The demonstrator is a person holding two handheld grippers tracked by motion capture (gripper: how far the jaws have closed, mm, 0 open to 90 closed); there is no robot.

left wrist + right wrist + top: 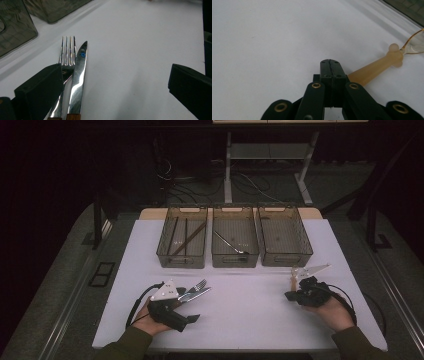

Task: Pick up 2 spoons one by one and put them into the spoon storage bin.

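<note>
From the high view, three see-through mesh bins [235, 251] sit in a row at the back of the white table [250, 315], and the left gripper [192, 307] rests by a fork [199, 285] and knife [197, 294] while the right gripper [292, 287] sits at a spoon [293, 273].

The left gripper view gets closer – shiny steel fork [65, 61] with four tines, smooth knife [78, 80] just beside it, both wooden-handled, lying by one jaw; jaws spread wide, holding nothing.

The right gripper view shows the spoon [377, 67] has a pale, waxy amber handle – it runs out from beside the pressed-together jaws; whether they pinch it is hard to tell.
</note>
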